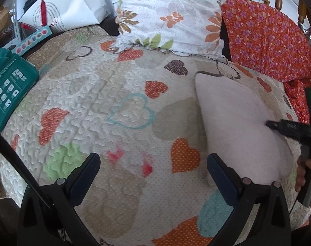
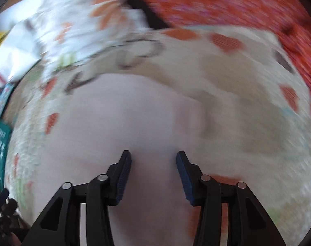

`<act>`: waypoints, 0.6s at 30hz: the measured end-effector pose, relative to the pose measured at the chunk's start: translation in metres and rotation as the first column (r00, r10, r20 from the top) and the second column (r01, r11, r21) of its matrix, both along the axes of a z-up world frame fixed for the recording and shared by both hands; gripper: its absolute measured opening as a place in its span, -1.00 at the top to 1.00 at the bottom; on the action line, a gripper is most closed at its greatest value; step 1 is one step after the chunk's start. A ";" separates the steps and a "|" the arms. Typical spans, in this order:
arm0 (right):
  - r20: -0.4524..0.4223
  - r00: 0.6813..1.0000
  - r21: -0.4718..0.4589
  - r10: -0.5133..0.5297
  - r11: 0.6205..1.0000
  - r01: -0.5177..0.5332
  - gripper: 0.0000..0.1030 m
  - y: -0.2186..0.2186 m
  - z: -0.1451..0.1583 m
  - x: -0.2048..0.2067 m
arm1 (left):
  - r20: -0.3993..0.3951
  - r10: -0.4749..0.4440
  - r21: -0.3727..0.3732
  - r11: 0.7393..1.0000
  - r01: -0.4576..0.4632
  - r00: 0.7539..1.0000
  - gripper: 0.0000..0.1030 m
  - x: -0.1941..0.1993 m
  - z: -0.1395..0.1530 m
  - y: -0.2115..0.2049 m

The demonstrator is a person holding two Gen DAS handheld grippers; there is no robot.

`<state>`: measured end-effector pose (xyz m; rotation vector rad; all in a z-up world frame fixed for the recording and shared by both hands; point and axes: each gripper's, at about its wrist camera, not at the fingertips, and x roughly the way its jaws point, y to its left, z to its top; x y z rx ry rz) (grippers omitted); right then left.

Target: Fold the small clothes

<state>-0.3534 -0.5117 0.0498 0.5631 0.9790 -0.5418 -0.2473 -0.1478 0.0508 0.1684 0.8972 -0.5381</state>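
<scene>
The pale pink cloth (image 1: 237, 123) lies flat on the quilt (image 1: 114, 94), ahead and to the right of the left tongs (image 1: 153, 164) and directly under the right tongs (image 2: 153, 164). It looks soft and matte, with a smooth rounded edge; its near part runs out of the right wrist view, which is smeared by blur, so its full outline cannot be made out. The right tongs stand partly apart above the cloth with nothing between their blue ribbed pads (image 2: 124, 176); from the left wrist view only their dark tip shows, over the cloth's right side. The left tongs are spread wide over bare quilt, empty. The quilt is puffy, stitched in wavy lines and patched with dotted hearts. Beyond the tongs a flowered pillow (image 1: 167, 14) leans beside a red flowered cloth (image 1: 268, 41). Far left sits a green box (image 1: 9, 84), cut off by the frame, and behind it a white paper bag (image 1: 73, 6) whose contents are hard to tell.
</scene>
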 end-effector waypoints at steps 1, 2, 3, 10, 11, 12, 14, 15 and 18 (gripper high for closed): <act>0.016 0.999 0.017 -0.028 0.999 0.028 -0.23 -0.007 0.000 -0.011 | -0.004 -0.009 -0.001 1.000 0.009 1.000 -1.00 -0.001 -0.002 -0.006; 0.034 0.998 0.028 -0.059 0.998 0.058 -0.23 -0.013 0.002 -0.026 | -0.007 -0.016 -0.001 1.000 0.016 1.000 -1.00 -0.001 -0.003 -0.010; 0.047 0.996 0.018 -0.072 0.997 0.071 -0.23 -0.014 0.005 -0.034 | -0.015 -0.029 -0.001 1.000 0.029 0.999 -1.00 -0.002 -0.005 -0.017; 0.171 0.985 -0.055 0.020 0.998 -0.011 -0.20 0.014 0.037 -0.035 | -0.026 -0.111 0.004 0.994 0.111 0.993 -1.00 -0.001 -0.022 -0.070; 0.189 0.981 -0.060 0.053 0.997 -0.042 -0.20 0.020 0.039 -0.031 | -0.027 -0.115 0.027 0.993 0.116 0.993 -1.00 0.000 -0.027 -0.077; 0.200 0.976 -0.049 0.081 0.996 -0.072 -0.15 0.026 0.039 -0.028 | -0.038 -0.118 0.040 0.992 0.119 0.992 -1.00 0.001 -0.032 -0.081; 0.210 0.969 0.028 0.128 0.990 -0.137 -0.05 0.033 0.033 -0.017 | -0.068 -0.113 0.043 0.992 0.116 0.991 -1.00 0.001 -0.040 -0.084; 0.202 0.970 0.077 0.138 0.985 -0.156 0.00 0.033 0.026 -0.014 | -0.078 -0.110 0.037 0.993 0.113 0.991 -1.00 0.000 -0.042 -0.082; 0.052 0.988 0.120 0.145 0.981 -0.151 0.03 0.031 -0.001 -0.009 | -0.130 -0.122 0.026 0.992 0.127 0.984 -1.00 0.001 -0.049 -0.080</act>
